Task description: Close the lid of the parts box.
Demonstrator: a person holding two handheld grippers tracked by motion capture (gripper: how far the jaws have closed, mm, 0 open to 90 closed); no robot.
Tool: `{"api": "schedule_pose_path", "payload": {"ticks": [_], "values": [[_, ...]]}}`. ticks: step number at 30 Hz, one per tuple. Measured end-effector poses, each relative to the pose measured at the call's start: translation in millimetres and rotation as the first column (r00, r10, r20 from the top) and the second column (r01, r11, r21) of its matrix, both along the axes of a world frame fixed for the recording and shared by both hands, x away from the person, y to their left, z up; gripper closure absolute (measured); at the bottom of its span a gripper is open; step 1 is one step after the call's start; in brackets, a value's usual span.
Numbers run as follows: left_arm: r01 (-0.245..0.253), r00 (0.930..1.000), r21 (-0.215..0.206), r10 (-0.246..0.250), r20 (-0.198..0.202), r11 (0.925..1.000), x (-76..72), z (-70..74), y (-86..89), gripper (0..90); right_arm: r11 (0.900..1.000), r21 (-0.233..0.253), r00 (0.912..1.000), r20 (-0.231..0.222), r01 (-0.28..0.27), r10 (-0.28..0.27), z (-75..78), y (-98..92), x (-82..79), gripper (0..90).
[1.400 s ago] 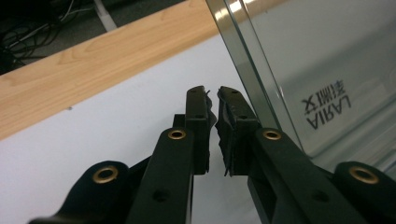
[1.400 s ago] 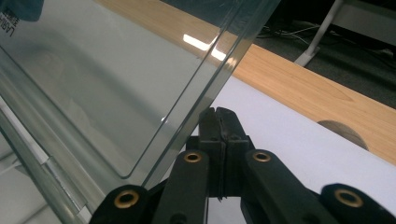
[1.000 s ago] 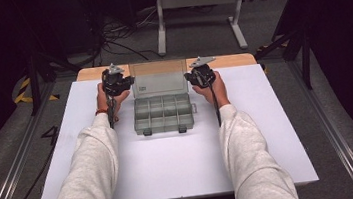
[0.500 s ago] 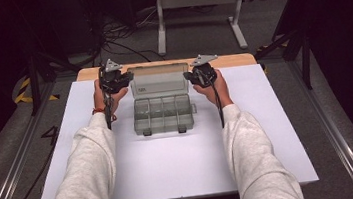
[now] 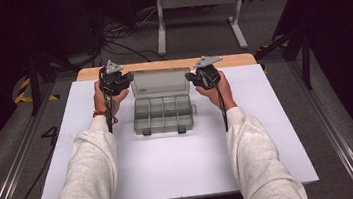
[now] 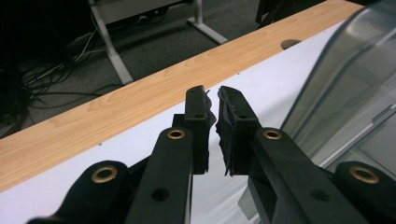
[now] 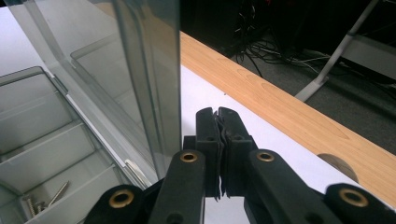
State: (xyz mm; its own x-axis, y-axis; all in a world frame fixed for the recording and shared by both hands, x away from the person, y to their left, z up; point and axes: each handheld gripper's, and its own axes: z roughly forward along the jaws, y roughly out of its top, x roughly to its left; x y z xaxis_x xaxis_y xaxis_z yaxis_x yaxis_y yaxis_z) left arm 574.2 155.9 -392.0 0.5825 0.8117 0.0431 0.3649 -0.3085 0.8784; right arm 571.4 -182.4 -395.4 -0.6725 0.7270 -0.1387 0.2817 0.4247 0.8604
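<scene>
A clear plastic organizer box (image 5: pixel 163 115) sits at the middle back of the white board, its lid (image 5: pixel 158 83) standing raised behind the compartments. My left gripper (image 5: pixel 125 79) is held beside the lid's left edge. In the left gripper view its jaws (image 6: pixel 212 95) are closed to a thin slit with nothing between them, and the lid (image 6: pixel 345 84) curves up at the right. My right gripper (image 5: pixel 192 76) sits by the lid's right edge. Its jaws (image 7: pixel 218 112) are pressed shut and empty, just right of the lid's edge (image 7: pixel 154 70). A few screws (image 7: pixel 46 198) lie in one compartment.
The white board (image 5: pixel 172 170) covers a wooden table whose far strip (image 5: pixel 160 65) shows behind the box. A white metal stand (image 5: pixel 194 7) and cables lie on the floor beyond. The person's grey sleeves (image 5: pixel 92 174) come in from the front.
The lid has tipped up from lying back to standing more upright. Both hands have stayed almost in place at its two sides.
</scene>
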Motion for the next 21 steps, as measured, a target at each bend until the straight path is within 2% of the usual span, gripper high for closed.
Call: {"api": "schedule_pose_path", "payload": {"ticks": [8,14,21], "values": [[0.016,0.9999,0.006,-0.016,-0.001,0.9998,-3.5,1.3,0.8,81.9,1.000,0.000,1.0000,0.003,0.001,-0.001,1.0,-1.4,-4.7,87.6],[0.046,0.9989,0.031,-0.046,0.011,0.9985,-11.3,3.7,1.9,82.4,1.000,-0.002,0.9999,0.012,0.005,-0.005,1.6,-0.4,-11.3,88.7],[0.050,0.9986,0.048,-0.050,0.017,0.9976,-18.5,5.7,2.2,83.2,1.000,-0.008,0.9998,0.017,0.013,-0.013,4.0,-0.4,-17.6,88.8]]}}
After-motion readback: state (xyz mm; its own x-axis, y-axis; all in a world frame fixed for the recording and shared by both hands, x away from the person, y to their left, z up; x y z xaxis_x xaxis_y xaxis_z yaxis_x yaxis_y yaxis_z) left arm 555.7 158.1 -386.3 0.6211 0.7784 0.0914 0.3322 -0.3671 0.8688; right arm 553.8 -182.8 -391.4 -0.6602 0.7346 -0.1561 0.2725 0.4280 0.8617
